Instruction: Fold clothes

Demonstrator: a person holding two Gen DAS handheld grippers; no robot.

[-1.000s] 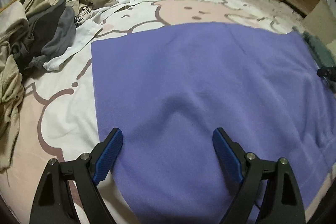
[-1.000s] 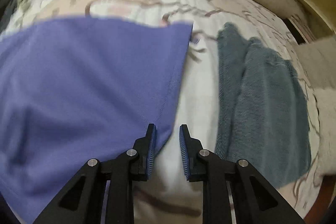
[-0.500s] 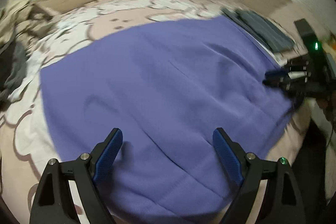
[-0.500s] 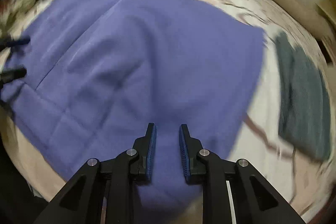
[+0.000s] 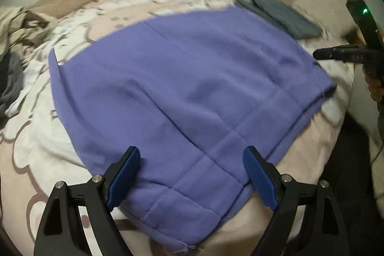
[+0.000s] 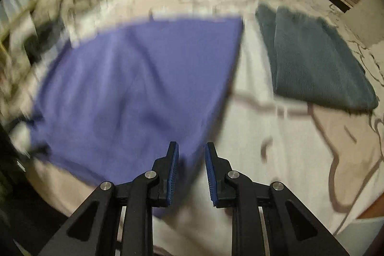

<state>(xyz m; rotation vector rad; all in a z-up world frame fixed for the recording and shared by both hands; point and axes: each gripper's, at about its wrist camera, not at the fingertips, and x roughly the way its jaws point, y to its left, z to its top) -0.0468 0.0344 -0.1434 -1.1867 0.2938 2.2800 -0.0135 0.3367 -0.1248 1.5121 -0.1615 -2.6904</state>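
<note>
Left gripper [image 5: 191, 174]: jaws wide, empty, above purple garment [image 5: 187, 97] spread on patterned bedsheet [image 5: 38, 150]. Right gripper [image 6: 191, 172]: jaws narrow, empty. Folded grey towel [image 6: 316, 64] beside garment.

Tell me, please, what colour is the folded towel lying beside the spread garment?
Dark grey-green towel; the right wrist view shows it best.

Flat purple fleece cloth [image 5: 192, 92] on the cartoon-print bed sheet [image 5: 48, 148], folded grey towel [image 5: 280, 16] just right of it, heap of crumpled clothes [image 5: 16, 44] well left of it
</note>
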